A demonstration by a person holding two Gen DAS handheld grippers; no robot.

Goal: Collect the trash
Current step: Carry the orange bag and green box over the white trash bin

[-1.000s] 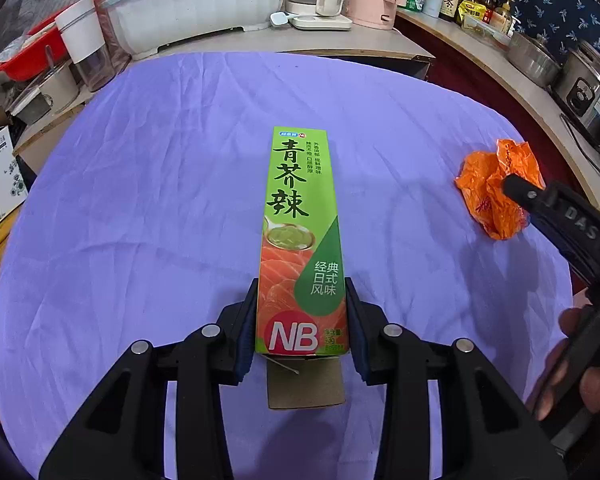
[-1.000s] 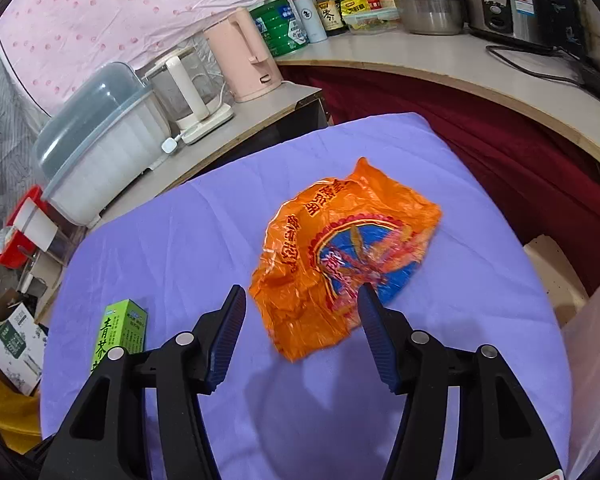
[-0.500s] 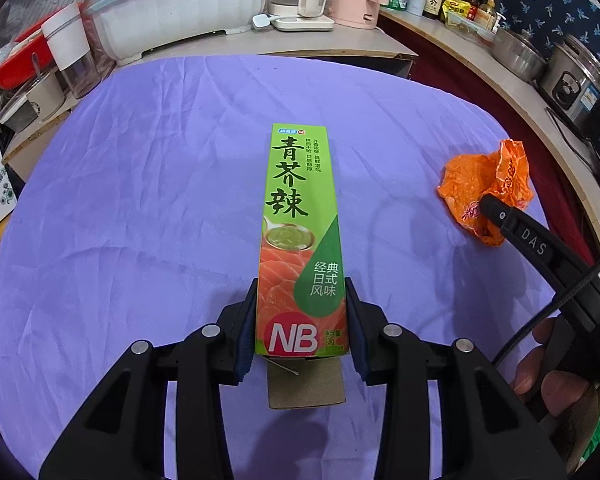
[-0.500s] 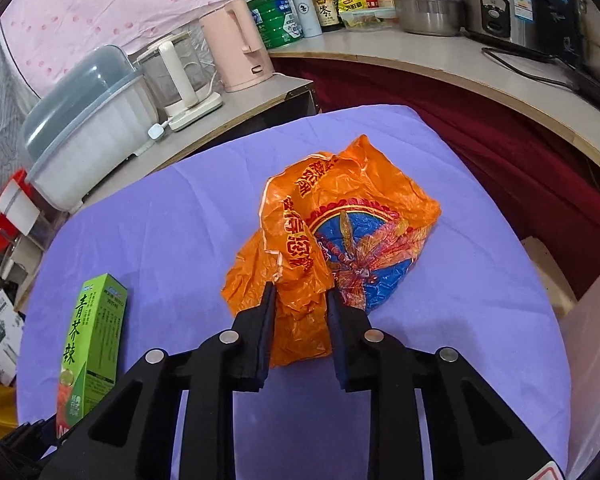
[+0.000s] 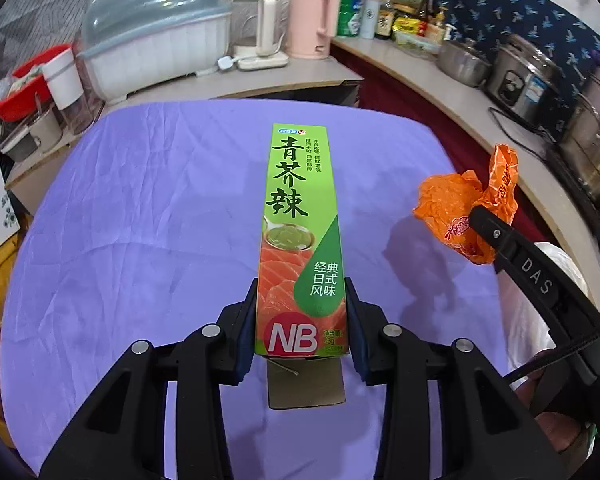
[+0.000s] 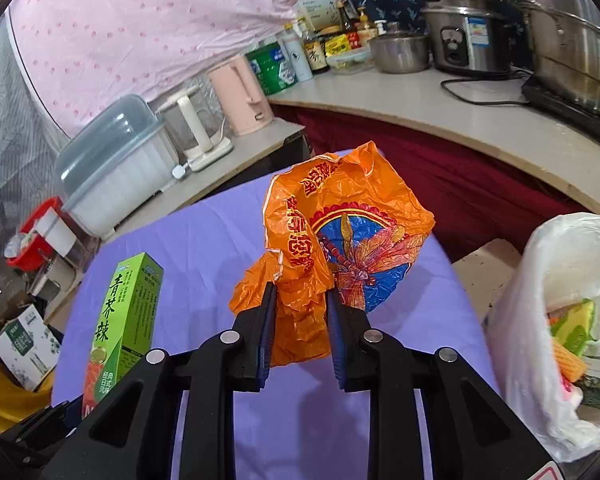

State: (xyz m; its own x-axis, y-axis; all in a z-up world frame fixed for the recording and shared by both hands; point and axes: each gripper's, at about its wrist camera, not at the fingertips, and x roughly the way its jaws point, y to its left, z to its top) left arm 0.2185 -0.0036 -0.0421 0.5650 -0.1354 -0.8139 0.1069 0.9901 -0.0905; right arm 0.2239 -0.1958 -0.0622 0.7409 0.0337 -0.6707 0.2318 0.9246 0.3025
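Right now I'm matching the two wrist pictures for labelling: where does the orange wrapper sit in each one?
Left wrist view: the orange wrapper sits at the right edge, pinched in the right hand-held gripper.
Right wrist view: orange wrapper at centre, gripped at its lower part, lifted above the purple cloth.
Shared landmark: the green box.

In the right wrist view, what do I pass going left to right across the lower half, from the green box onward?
Green box → orange plastic bag, clamped in the right hand-held gripper → white trash bag at the right edge, already holding scraps.
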